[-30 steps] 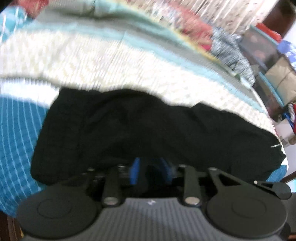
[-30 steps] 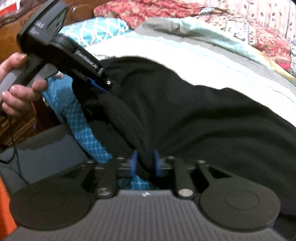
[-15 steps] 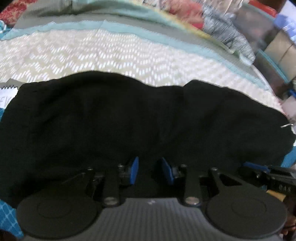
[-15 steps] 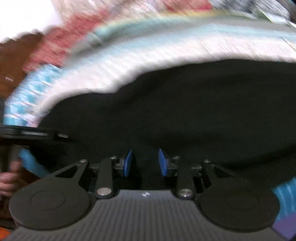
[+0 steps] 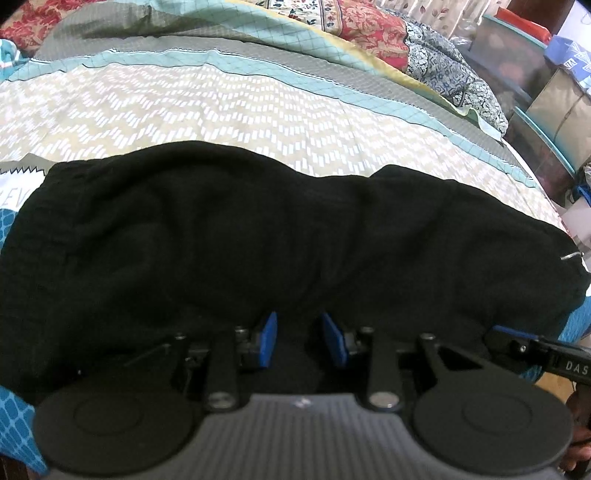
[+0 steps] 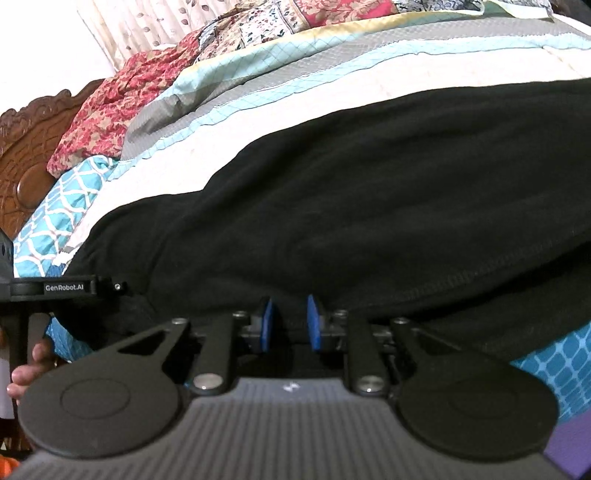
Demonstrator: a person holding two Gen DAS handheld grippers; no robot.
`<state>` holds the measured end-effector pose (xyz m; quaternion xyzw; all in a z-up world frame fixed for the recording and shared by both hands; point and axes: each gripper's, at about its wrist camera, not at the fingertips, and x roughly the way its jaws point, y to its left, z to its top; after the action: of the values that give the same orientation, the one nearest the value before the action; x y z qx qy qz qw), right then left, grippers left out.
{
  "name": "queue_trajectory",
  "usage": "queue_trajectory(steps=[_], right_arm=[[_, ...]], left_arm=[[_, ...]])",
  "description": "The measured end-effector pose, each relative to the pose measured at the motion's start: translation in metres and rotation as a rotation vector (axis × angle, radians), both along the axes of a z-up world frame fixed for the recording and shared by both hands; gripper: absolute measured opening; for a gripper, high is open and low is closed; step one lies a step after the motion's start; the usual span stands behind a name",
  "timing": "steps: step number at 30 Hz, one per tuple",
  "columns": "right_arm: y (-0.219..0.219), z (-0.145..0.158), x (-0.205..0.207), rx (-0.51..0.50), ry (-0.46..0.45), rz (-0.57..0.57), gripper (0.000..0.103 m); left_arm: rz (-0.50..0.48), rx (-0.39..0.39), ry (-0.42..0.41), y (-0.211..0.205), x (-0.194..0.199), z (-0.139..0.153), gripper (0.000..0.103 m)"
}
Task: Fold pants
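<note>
The black pants (image 5: 258, 240) lie in a long band across the patterned bedspread (image 5: 184, 103), their near edge bunched at both grippers. My left gripper (image 5: 301, 341) has its blue pads closed on black cloth at that near edge. In the right wrist view the pants (image 6: 369, 184) stretch away to the right. My right gripper (image 6: 290, 323) pinches the near hem between its blue pads. The two grippers sit side by side along the same edge, and the cloth hides their fingertips.
A carved wooden headboard (image 6: 22, 166) stands at the left of the right wrist view. Rumpled red and floral quilts (image 5: 369, 33) lie along the bed's far side. Storage boxes (image 5: 535, 74) stand beyond the bed's right end. A person's fingers (image 6: 29, 369) hold the left gripper's handle.
Both grippers have come down toward the bed with the pants in them. The raised cloth now lies flatter and wider. The right wrist view has rolled, so the left gripper sits level at its left edge.
</note>
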<state>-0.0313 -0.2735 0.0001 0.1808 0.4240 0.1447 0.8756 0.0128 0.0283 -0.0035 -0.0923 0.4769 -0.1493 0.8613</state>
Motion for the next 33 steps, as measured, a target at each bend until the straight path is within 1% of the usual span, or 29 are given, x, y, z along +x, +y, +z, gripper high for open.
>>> queue_trajectory(steps=[19,33], right_arm=[[-0.022,0.0,-0.004,0.031,-0.013,-0.005,0.023],[-0.026,0.001,-0.005,0.034,-0.015,-0.006,0.023]], left_arm=[[0.0,0.002,-0.006,0.003,-0.003,-0.001,0.03],[0.0,0.001,-0.008,0.002,-0.003,-0.002,0.03]])
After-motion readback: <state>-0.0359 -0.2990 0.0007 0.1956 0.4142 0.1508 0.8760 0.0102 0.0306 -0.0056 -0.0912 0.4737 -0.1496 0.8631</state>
